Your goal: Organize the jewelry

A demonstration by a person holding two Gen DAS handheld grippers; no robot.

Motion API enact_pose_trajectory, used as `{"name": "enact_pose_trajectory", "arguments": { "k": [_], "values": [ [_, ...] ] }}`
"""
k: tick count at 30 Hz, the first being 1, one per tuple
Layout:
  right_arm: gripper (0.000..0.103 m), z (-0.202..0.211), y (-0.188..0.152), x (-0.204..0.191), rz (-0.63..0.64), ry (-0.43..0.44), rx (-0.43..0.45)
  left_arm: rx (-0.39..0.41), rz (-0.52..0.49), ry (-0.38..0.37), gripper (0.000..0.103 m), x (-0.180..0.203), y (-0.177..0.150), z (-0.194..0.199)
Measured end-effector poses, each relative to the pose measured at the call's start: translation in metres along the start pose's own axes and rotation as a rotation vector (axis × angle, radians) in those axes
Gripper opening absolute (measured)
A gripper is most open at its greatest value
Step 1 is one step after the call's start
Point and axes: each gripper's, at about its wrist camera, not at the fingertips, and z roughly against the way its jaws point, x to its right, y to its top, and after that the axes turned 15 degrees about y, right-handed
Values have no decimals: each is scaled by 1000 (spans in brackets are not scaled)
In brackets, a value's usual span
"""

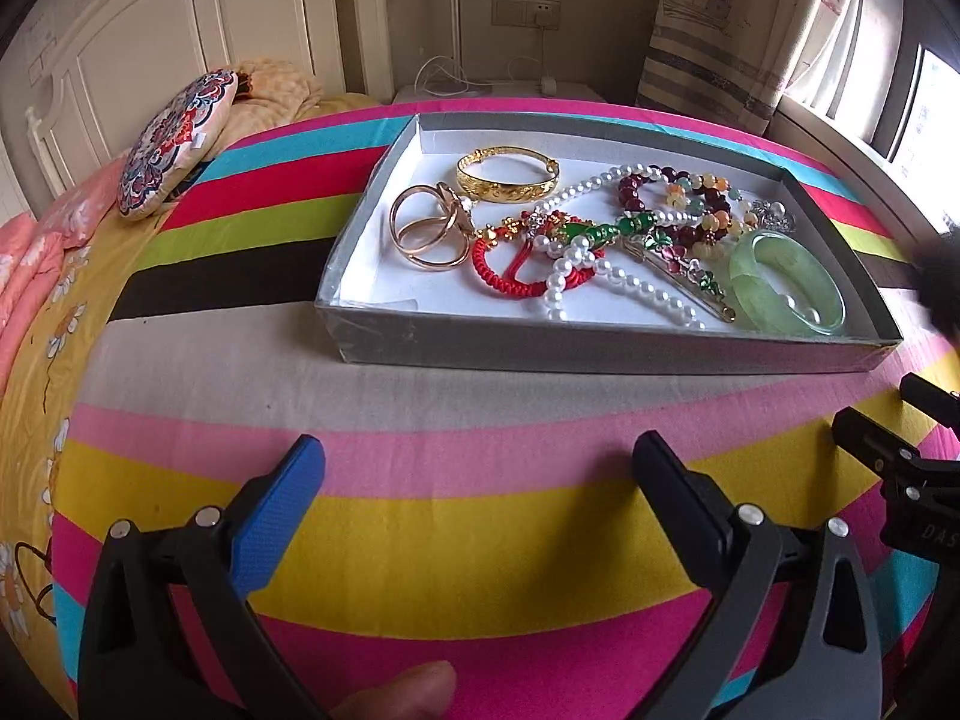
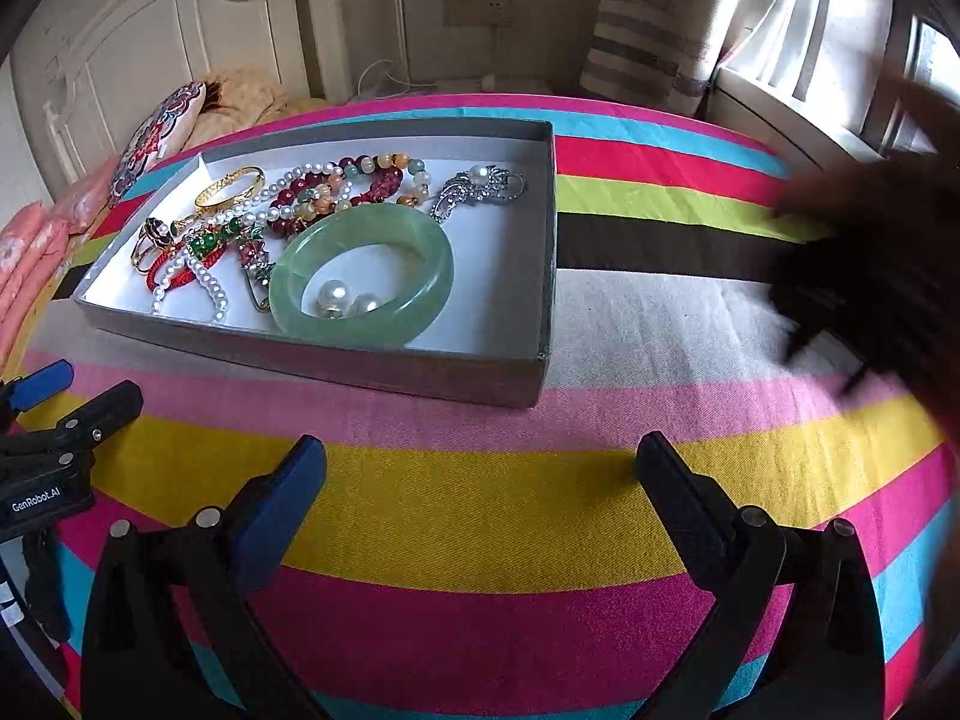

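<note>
Both claws, left claw (image 1: 479, 462) and right claw (image 2: 480, 462), gape wide and empty; only the right view shows pearl earrings (image 2: 345, 300) inside the green bangle (image 2: 360, 270)

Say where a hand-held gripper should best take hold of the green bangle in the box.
Probably the green bangle's near rim, coming from above, one finger inside the ring beside the pearl earrings, one outside. It lies flat against the box's near wall, so a sideways approach looks blocked.
</note>
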Motion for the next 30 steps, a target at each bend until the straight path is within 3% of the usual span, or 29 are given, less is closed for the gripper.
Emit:
{"name": "enact_pose_trajectory", "arguments": {
  "k": [30],
  "values": [
    [99, 4, 5, 8, 0, 2, -2, 0, 0, 2, 101, 3, 0, 0]
  ]
}}
